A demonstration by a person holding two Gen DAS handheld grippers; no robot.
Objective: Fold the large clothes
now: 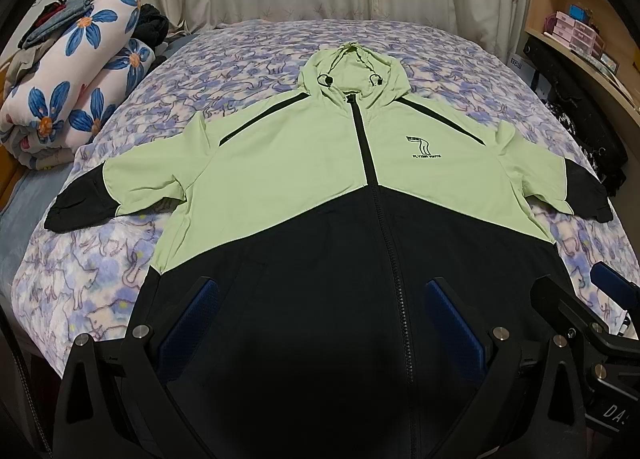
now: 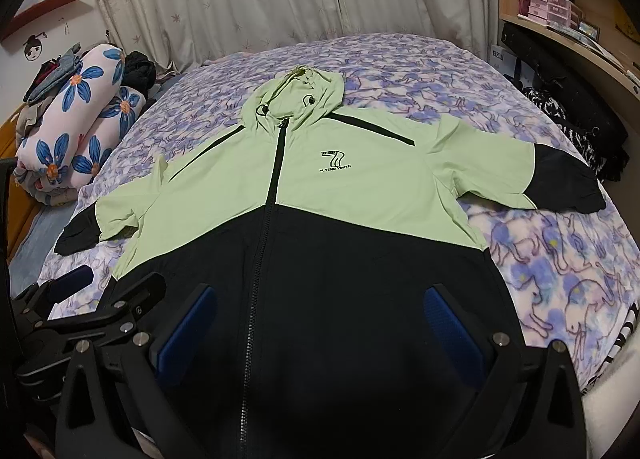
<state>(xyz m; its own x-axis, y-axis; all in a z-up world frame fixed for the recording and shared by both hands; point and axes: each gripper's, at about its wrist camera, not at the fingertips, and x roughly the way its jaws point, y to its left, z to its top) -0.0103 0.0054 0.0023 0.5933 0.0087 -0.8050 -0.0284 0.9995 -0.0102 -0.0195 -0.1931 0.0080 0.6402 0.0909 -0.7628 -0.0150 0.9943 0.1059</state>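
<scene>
Your jacket (image 1: 320,187) lies flat, front up, zipped, on the bedspread (image 1: 100,279), hood at 12 o'clock, hem nearest you at 6. Sleeves spread to 9 and 3, black cuffs at the bed edges. Your left gripper (image 1: 320,323) hovers over the black hem w/ fingers spread wide, nothing between them. Your right gripper (image 2: 320,323) is the same: released, empty, over the hem just right of the zip. Rolled floral quilt (image 1: 76,99) sits at 10.
</scene>
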